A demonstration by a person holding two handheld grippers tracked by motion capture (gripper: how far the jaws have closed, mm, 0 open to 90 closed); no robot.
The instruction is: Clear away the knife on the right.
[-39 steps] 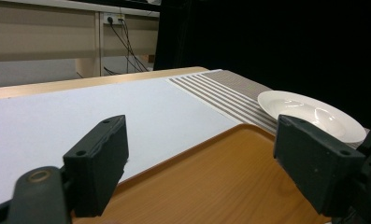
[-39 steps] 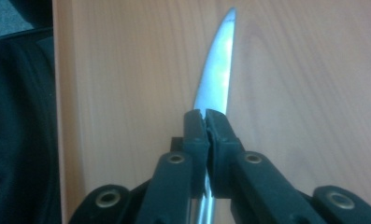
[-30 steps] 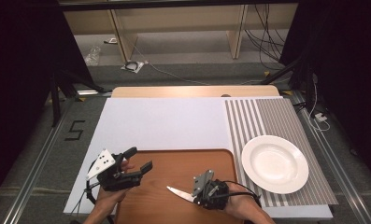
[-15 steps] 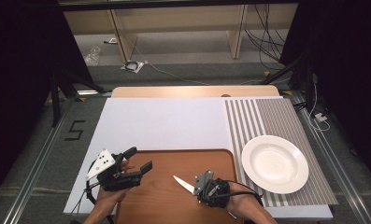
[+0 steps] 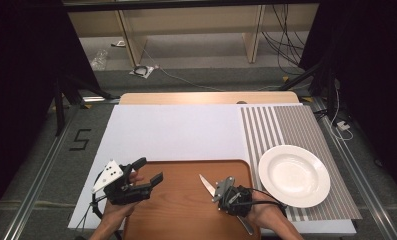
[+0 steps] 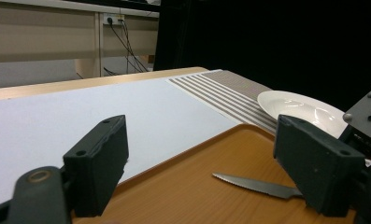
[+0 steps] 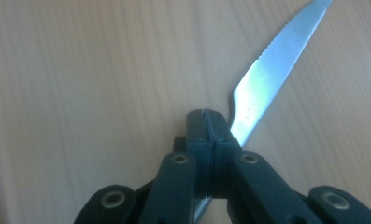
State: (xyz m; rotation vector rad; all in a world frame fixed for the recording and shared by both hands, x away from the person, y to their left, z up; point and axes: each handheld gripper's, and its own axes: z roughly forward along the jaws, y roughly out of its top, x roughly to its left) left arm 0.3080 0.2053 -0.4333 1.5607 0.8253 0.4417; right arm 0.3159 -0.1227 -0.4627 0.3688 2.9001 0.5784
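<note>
1. Knife point(image 5: 206, 184): serrated steel table knife, blade over the wooden tray point(image 5: 186, 210), tip aimed away toward the white mat. Looks light, stiff, thin and slick.
2. Right claw point(image 5: 221, 192) clamped fully shut on the knife near where blade meets handle point(image 7: 241, 116). Probably best held right there or further back on the handle; bare blade likely to twist or slip out.
3. Left claw point(image 5: 148, 172) wide open, empty, hanging above the tray's left side.
4. White plate point(image 5: 294, 175) sits on the striped placemat point(image 5: 286, 125), apart from the knife.
5. Writing: just a "5" taped on the floor point(image 5: 79, 140). No brand readable on the blade.
</note>
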